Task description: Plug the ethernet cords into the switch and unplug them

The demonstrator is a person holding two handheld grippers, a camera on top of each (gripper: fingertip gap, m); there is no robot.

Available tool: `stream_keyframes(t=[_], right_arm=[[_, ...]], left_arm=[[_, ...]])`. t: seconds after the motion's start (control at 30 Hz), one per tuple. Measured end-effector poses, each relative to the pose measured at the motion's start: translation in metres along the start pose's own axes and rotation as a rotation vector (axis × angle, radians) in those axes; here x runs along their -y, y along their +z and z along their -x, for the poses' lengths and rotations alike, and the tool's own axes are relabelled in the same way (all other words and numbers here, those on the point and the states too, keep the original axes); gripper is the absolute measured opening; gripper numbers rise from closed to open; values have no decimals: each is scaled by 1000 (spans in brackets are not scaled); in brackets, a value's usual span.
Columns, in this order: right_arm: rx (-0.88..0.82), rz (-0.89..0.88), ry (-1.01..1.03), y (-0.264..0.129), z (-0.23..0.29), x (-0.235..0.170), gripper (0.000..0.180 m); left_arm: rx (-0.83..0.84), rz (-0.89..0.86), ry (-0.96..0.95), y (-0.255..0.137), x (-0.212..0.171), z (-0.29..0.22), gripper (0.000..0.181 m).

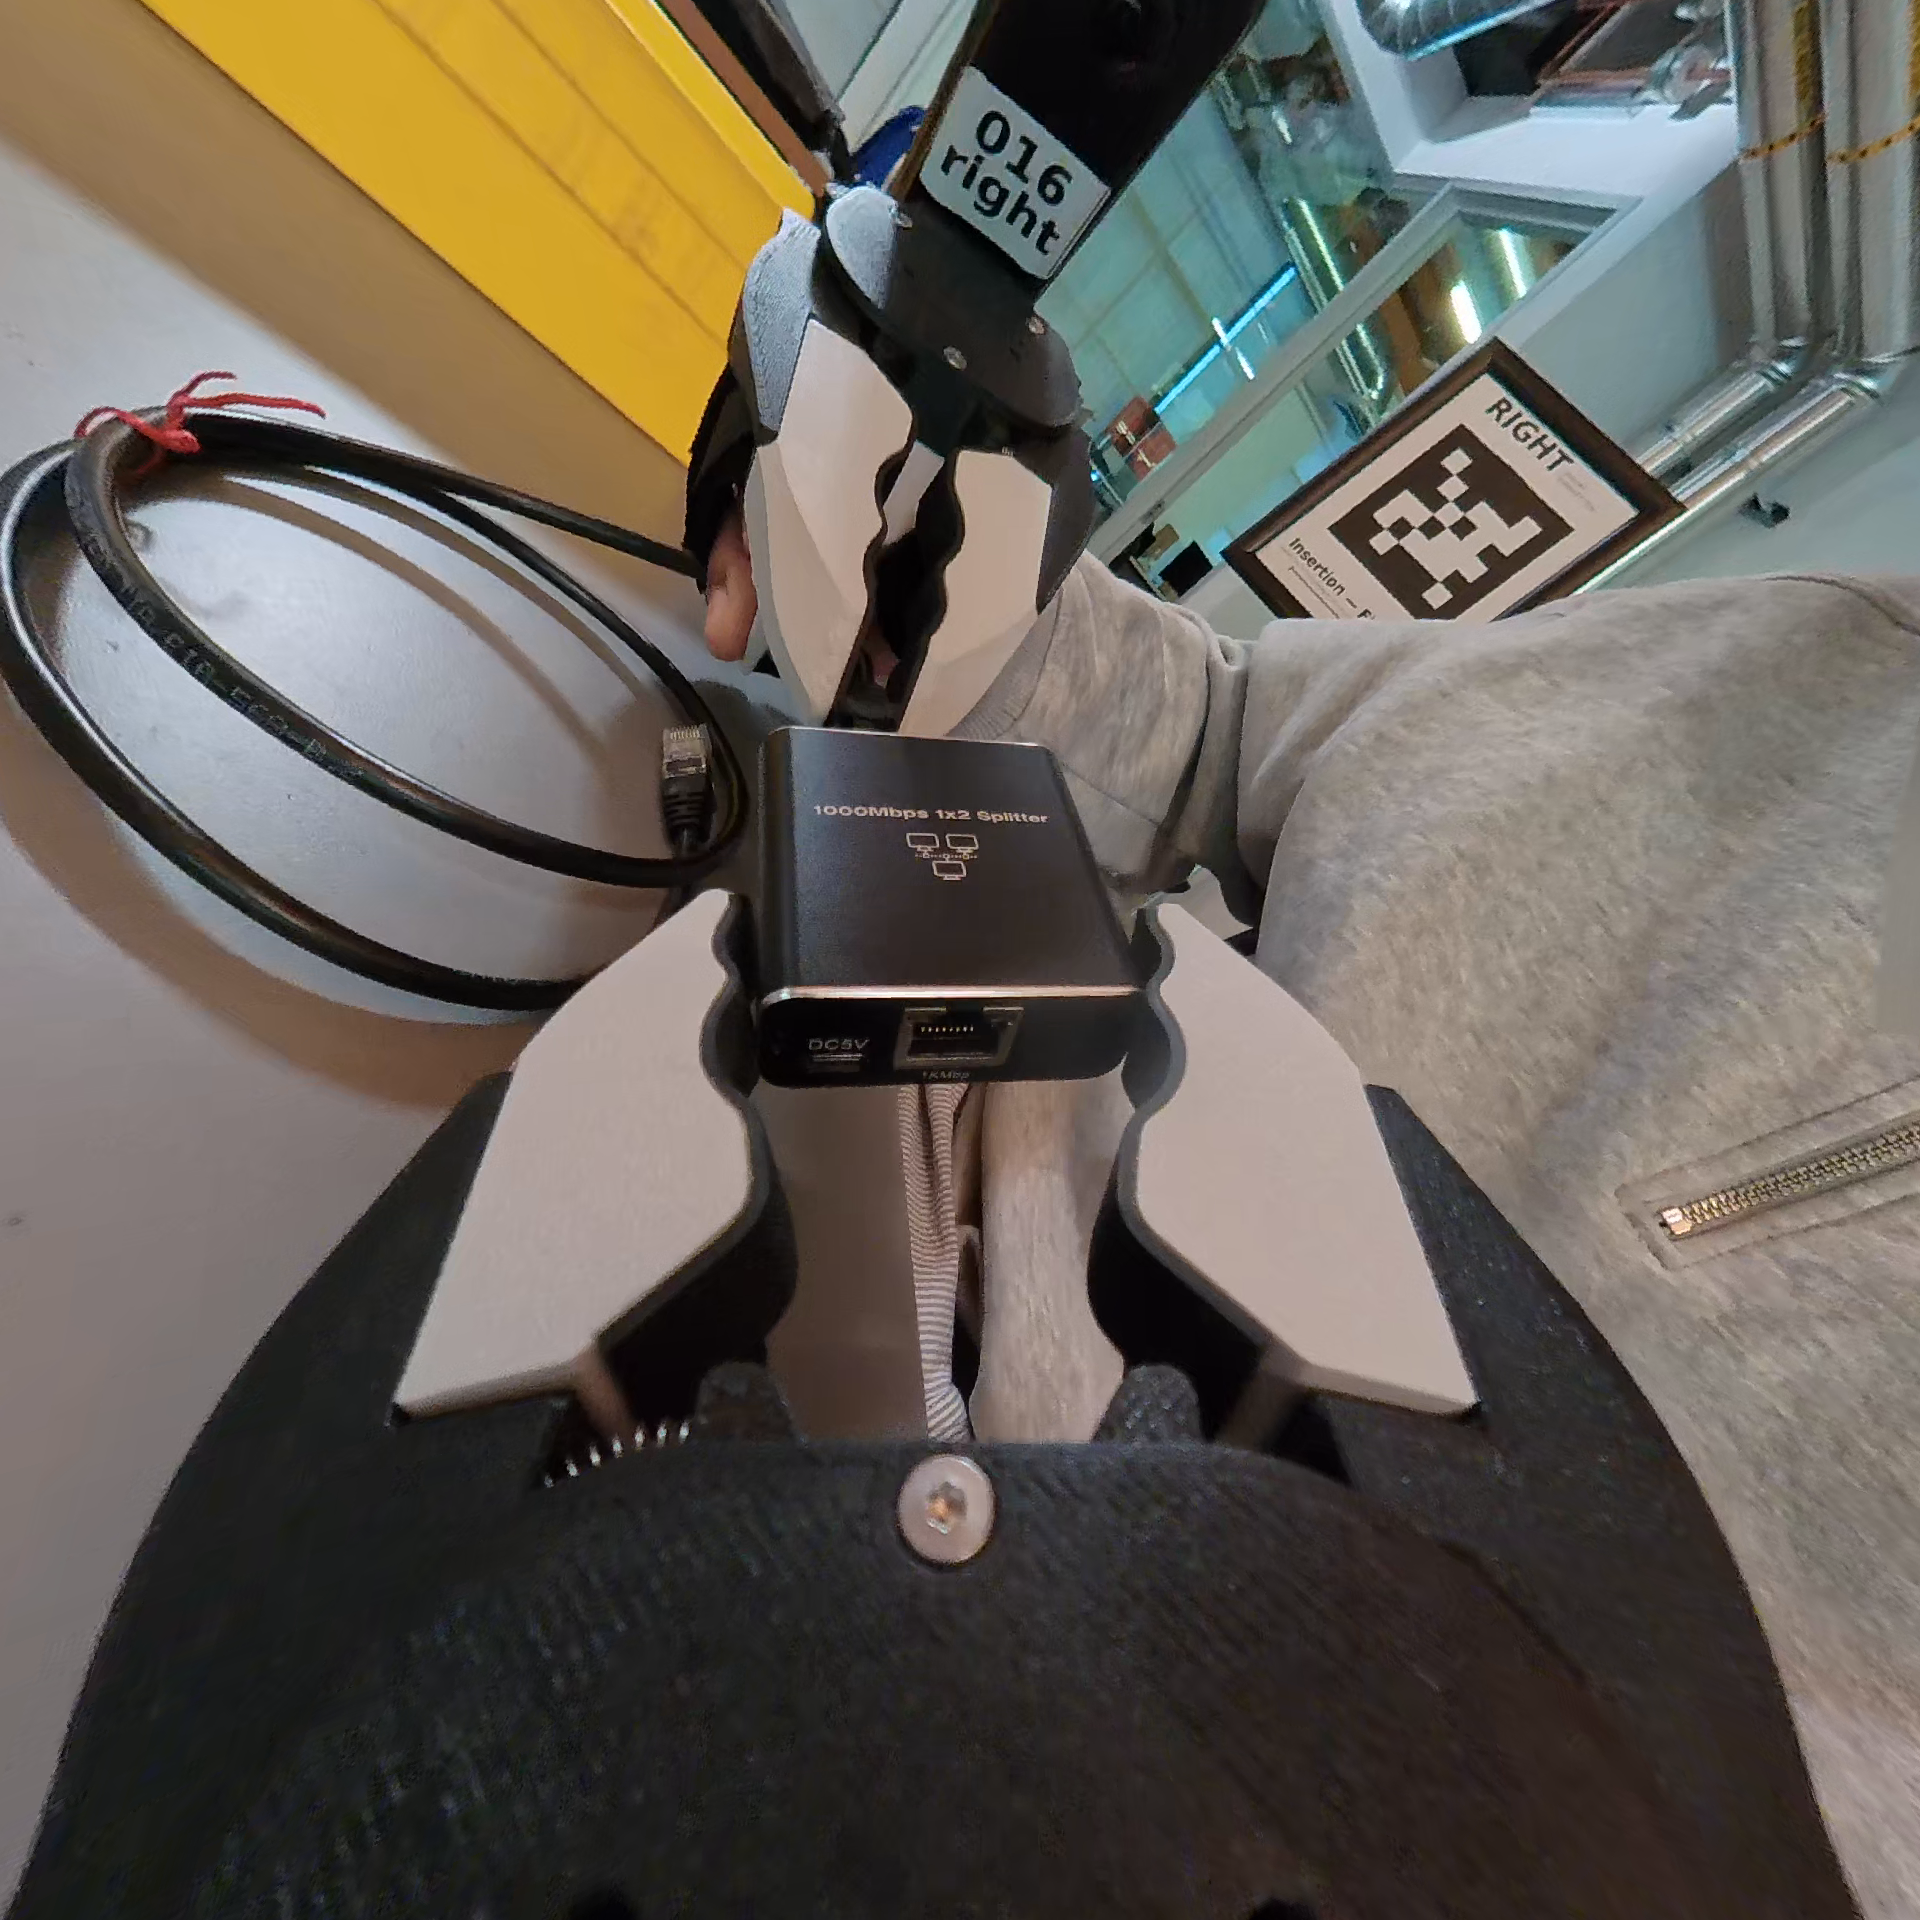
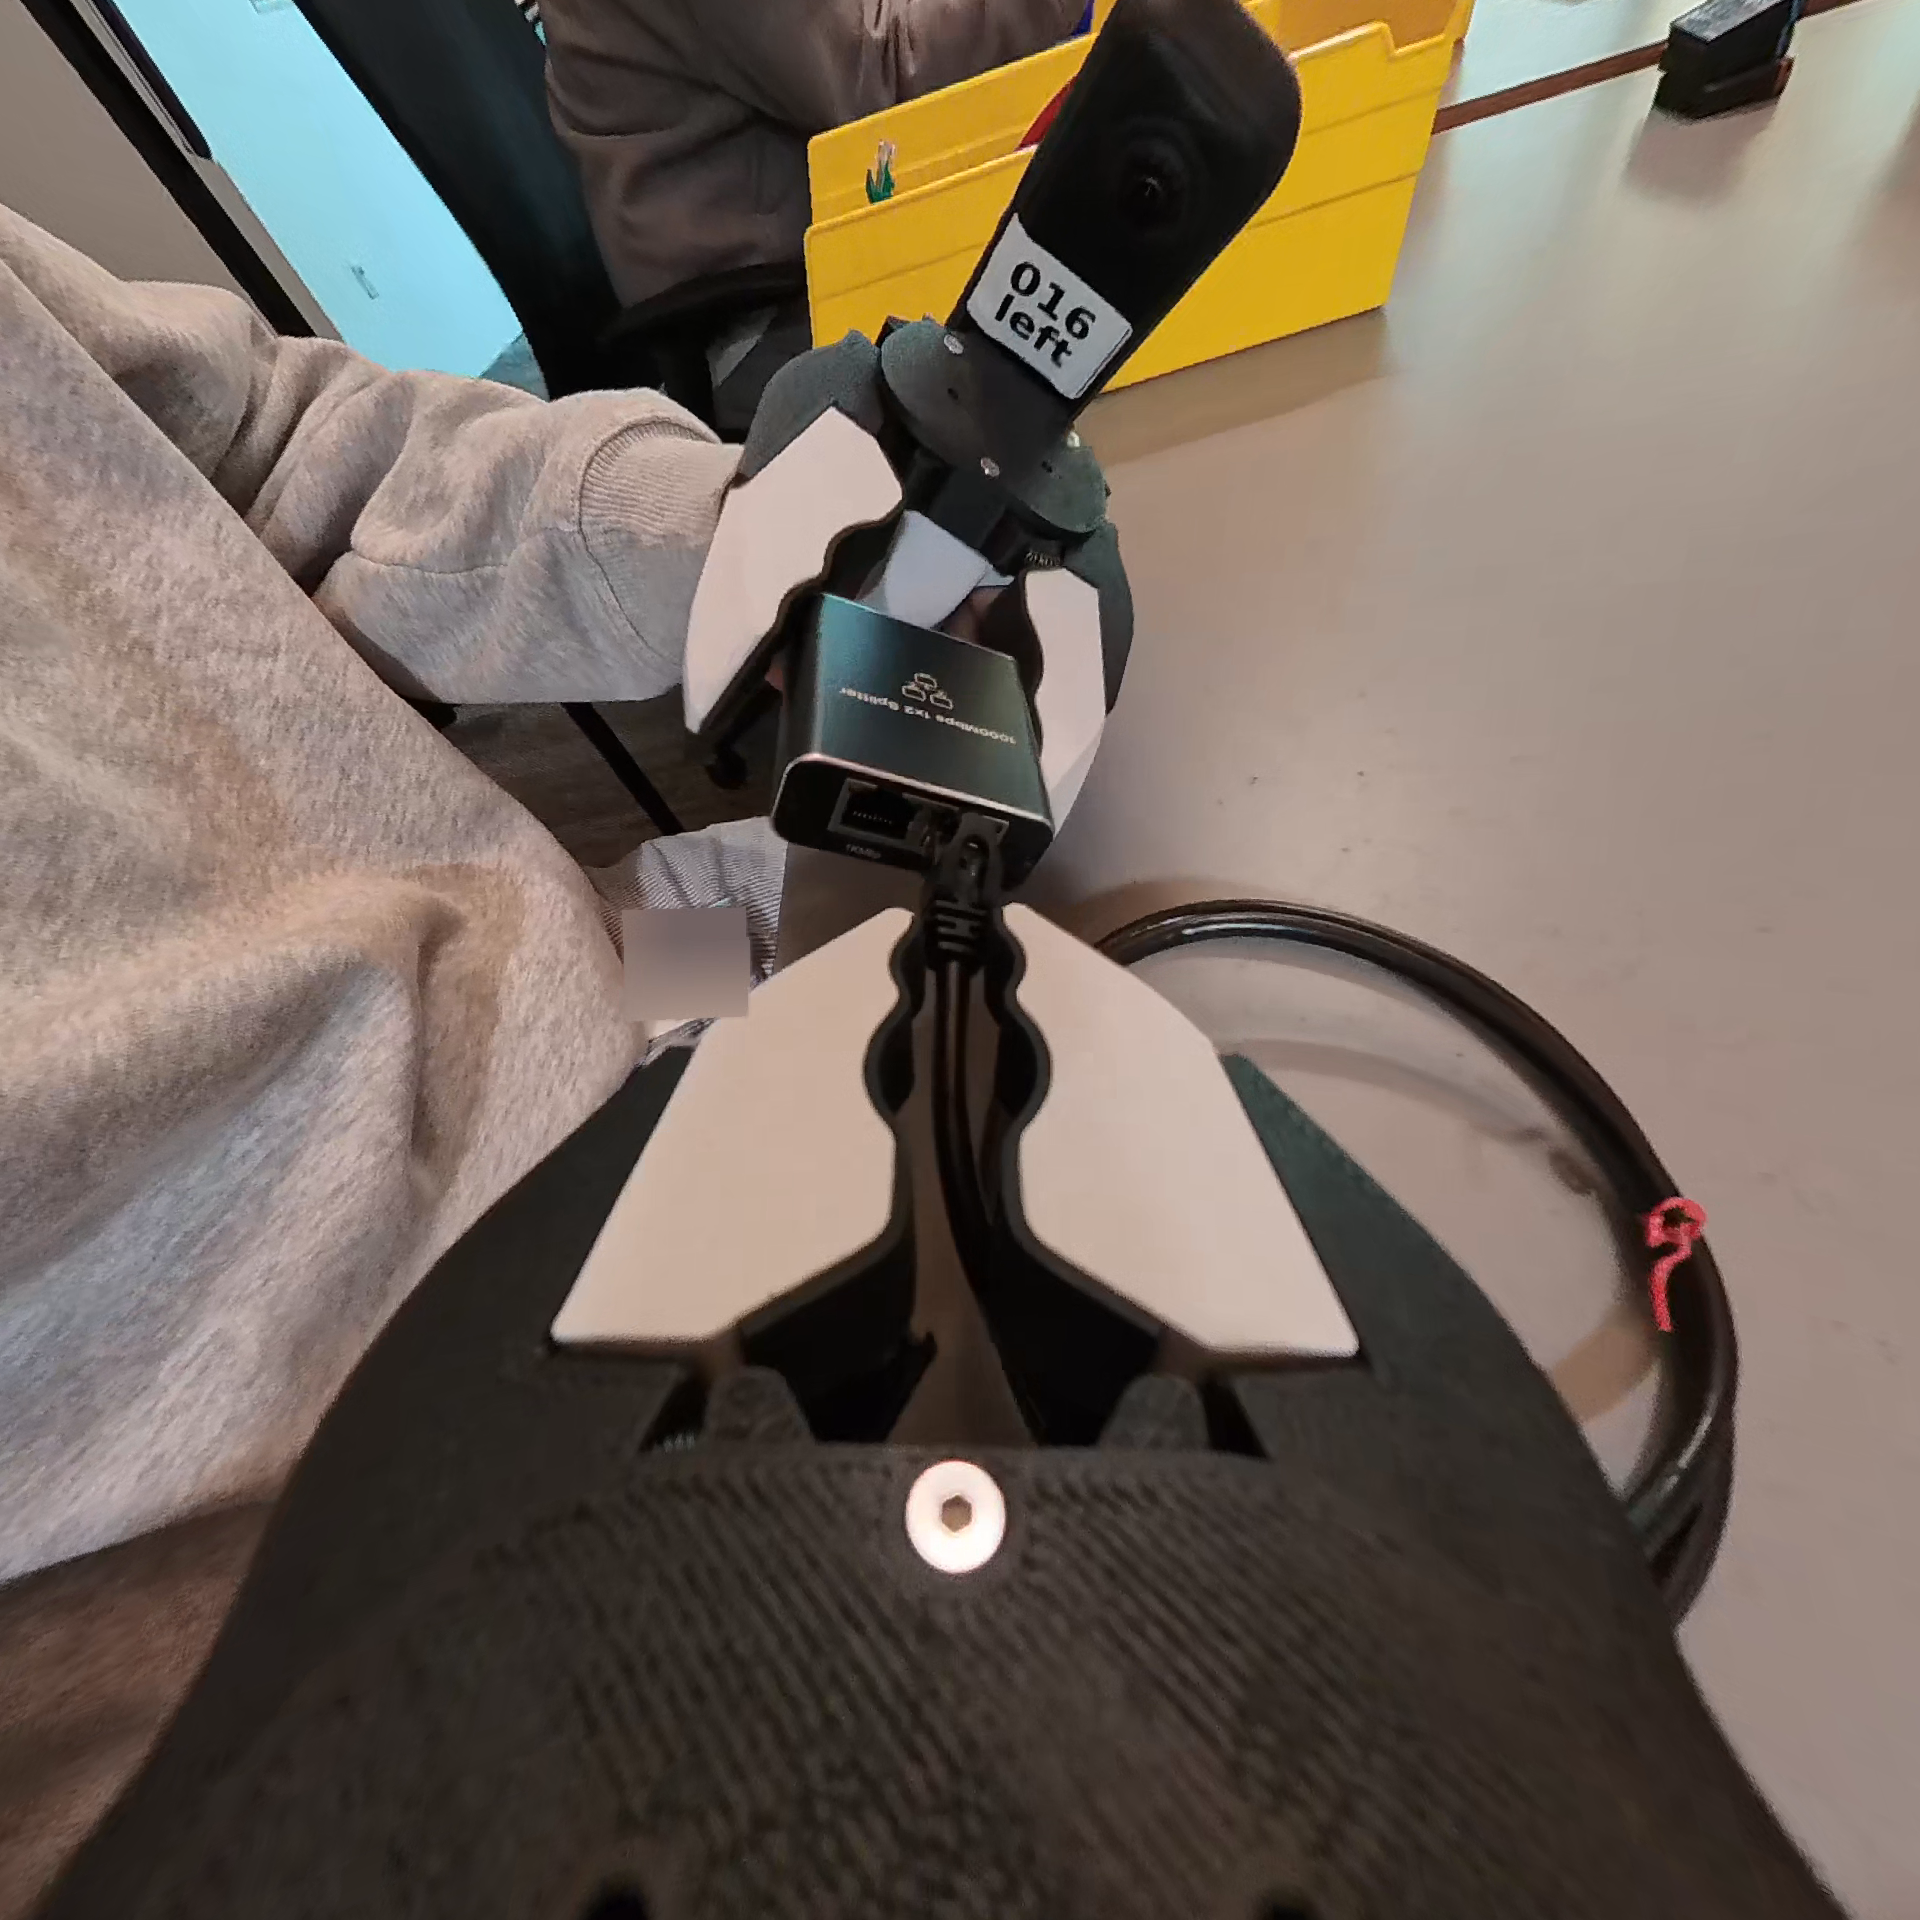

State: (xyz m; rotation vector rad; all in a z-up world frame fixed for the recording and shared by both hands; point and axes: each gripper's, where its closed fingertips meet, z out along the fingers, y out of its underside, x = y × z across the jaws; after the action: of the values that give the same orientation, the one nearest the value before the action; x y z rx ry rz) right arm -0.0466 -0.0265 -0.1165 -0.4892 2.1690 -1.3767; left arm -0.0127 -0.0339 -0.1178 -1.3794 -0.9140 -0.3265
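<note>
My left gripper (image 1: 940, 935) is shut on the black switch (image 1: 925, 883) and holds it by its sides above the table edge. The switch's near face shows one empty port (image 1: 956, 1034). My right gripper (image 2: 958, 930) is shut on a black ethernet cord (image 2: 961, 1049). Its plug (image 2: 968, 857) sits at the right port of the switch (image 2: 914, 717); the left port beside it is empty. How deep the plug sits is unclear. The right gripper also shows in the left wrist view (image 1: 873, 707), behind the switch. The left gripper shows in the right wrist view (image 2: 904, 748).
The coiled black cable (image 1: 312, 727) lies on the beige table (image 2: 1455, 623), tied with a red twist tie (image 1: 166, 426); its free plug (image 1: 686, 769) rests beside the switch. A yellow bin (image 2: 1299, 208) stands behind. A framed marker sign (image 1: 1455, 499) and grey sleeves (image 2: 260, 831) are close by.
</note>
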Motion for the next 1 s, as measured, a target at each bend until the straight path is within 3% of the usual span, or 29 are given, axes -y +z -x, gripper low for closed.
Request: stream_keyframes(t=[0.33, 0.57, 0.63, 0.8, 1.0], right_arm=[[-1, 225, -79, 26, 7, -35, 11], [-107, 8, -1, 13, -21, -1, 11], [-169, -15, -16, 5, -30, 2, 11], [-257, -36, -41, -5, -38, 8, 11], [-173, -93, 89, -6, -35, 11, 11]], left_arm=[[41, -50, -45, -5, 7, 10, 70], [27, -223, -91, -21, 29, 17, 74], [54, -244, -89, -22, 31, 19, 82], [60, -304, -94, -28, 37, 21, 79], [184, -283, 142, -29, 43, 14, 80]])
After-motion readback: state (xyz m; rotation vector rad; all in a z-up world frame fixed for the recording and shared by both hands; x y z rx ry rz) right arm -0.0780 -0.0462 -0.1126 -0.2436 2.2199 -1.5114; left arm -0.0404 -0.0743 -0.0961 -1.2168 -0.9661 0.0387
